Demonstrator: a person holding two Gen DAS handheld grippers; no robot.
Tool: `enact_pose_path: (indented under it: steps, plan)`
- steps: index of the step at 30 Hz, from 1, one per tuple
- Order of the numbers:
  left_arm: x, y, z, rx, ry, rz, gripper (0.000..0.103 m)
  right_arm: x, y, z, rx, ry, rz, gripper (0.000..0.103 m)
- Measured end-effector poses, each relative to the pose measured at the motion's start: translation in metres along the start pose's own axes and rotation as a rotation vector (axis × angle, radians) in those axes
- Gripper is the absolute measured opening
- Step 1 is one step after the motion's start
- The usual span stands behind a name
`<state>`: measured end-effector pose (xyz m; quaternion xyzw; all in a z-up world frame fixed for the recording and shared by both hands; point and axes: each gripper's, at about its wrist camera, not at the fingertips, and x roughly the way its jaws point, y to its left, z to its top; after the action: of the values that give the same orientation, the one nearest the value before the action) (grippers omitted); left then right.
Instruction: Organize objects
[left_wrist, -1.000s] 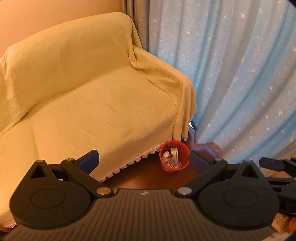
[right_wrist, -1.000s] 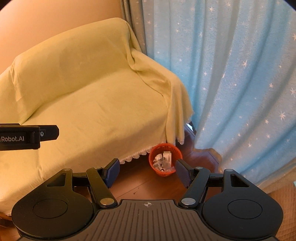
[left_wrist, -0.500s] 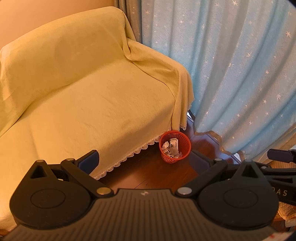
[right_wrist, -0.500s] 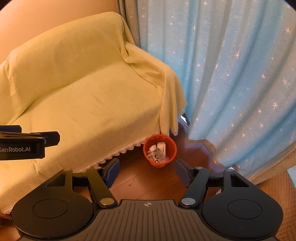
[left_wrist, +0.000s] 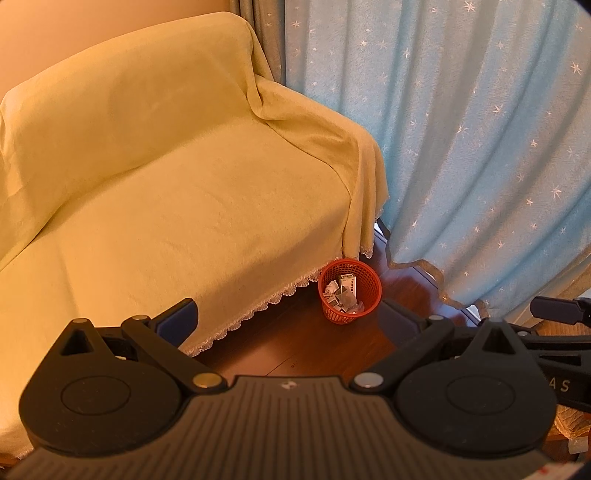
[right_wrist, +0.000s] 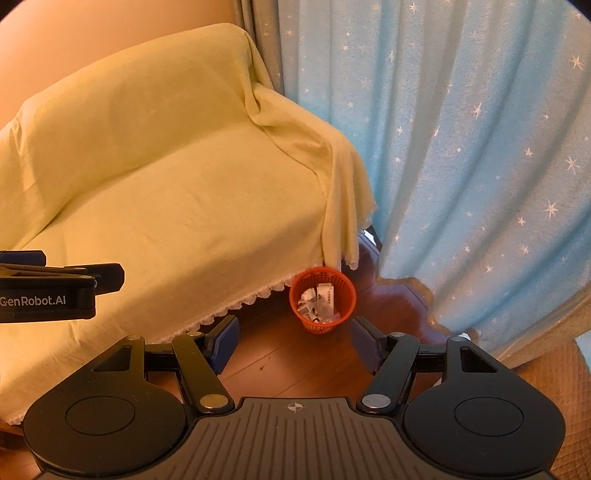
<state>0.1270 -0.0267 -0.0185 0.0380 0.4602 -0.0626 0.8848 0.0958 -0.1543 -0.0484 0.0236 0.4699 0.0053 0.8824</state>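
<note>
A: Report the item and its location.

B: One small orange mesh basket (left_wrist: 349, 291) stands upright on the dark wooden floor (left_wrist: 295, 347), just beside the front corner of the sofa (left_wrist: 184, 206). It holds white and grey paper scraps and small cartons; print on them is too small to read. Its rim is round and the wall tapers toward the base.

A: Gripper status?

B: Left gripper (left_wrist: 286, 319): blue-padded fingers spread wide, nothing between them. Right gripper (right_wrist: 293, 341): fingers spread, nothing held. Both hang above the floor, well apart from the basket. In the right wrist view the basket (right_wrist: 322, 301) lies just beyond the gap between the fingers.

A: Edges and clearance?

B: The yellow cover (right_wrist: 166, 177) drapes over the sofa arm; its lace hem hangs just behind the basket rim. Bare floor lies open in front of the basket, toward the grippers.

A: Surroundings?

B: A pale blue star-print curtain (left_wrist: 480, 147) hangs to the right, its scalloped hem reaching the floor near the basket. A quilted tan surface (right_wrist: 554, 373) shows at the lower right of the right wrist view. The left gripper's body enters that view at the left edge, over the sofa seat.
</note>
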Motion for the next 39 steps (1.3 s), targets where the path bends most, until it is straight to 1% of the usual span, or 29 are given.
enact_pose_path:
  steps: [8,39]
  plan:
    - [-0.001,0.005,-0.003,-0.003,0.005,-0.003,0.102,0.0,0.001,-0.002,-0.002,0.001,0.001,0.064]
    - [0.006,-0.001,-0.01,0.01,0.037,0.005,0.102,0.003,0.0,0.001,0.005,-0.006,0.0,0.064]
